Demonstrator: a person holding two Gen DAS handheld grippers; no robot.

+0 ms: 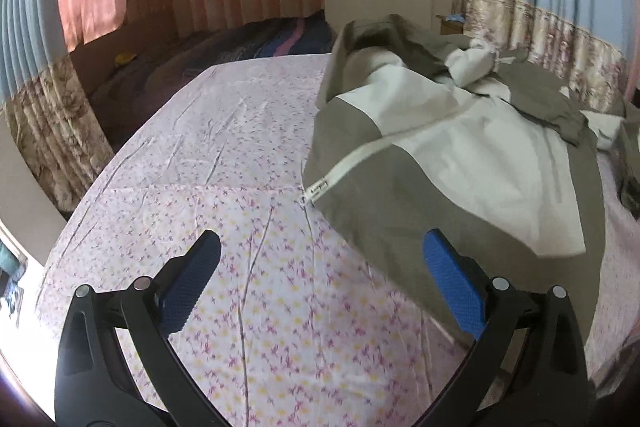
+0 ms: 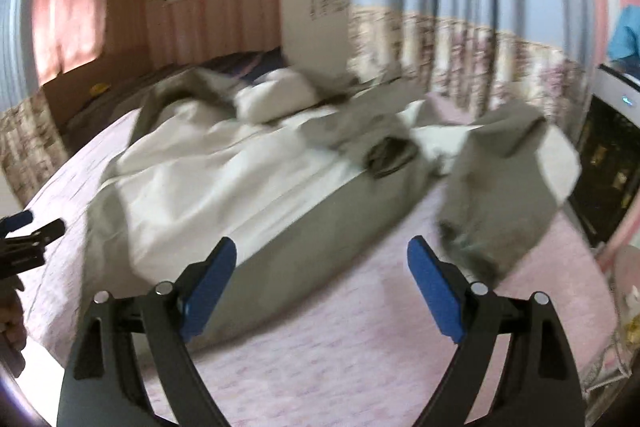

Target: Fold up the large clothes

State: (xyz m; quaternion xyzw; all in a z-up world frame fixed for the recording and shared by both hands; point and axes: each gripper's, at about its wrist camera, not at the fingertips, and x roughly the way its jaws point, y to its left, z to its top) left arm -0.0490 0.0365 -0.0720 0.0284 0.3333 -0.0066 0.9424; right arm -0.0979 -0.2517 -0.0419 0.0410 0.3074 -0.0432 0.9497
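Left wrist view: your left claw point(image 1: 322, 259) hangs over the bed sheet point(image 1: 208, 147), pointing downward and forward, jaws spread wide with nothing between them. The jacket point(image 1: 460, 163), olive-grey and white, lies on the right half of the bed. Its near hem edge runs diagonally from the zipper end point(image 1: 316, 191) down toward the right finger point(image 1: 452, 283), which stands over the olive fabric; you cannot tell whether it touches. The left finger point(image 1: 192, 283) stands over bare sheet. To the left of the jacket the floral sheet is open as far as the bed's left edge, which borders a curtain point(image 1: 36, 39). A second, dark-covered bed point(image 1: 256, 39) lies beyond the far edge.

Right wrist view: this view is motion-blurred. Your right claw point(image 2: 322, 279) points downward over the pink sheet point(image 2: 360, 327), jaws spread wide and holding nothing. The jacket point(image 2: 208, 163) fills the middle of the bed; its near olive hem passes just beyond the left pad point(image 2: 208, 291). A separate olive fold, likely a sleeve point(image 2: 500, 195), lies beyond the right pad point(image 2: 436, 291). Open sheet separates hem and sleeve directly ahead of the claw. Your left claw point(image 2: 28, 227) enters at the left frame edge, at the jacket's far-side hem, with a hand point(image 2: 12, 327) below it. A curtain point(image 2: 460, 7) bounds the far side.
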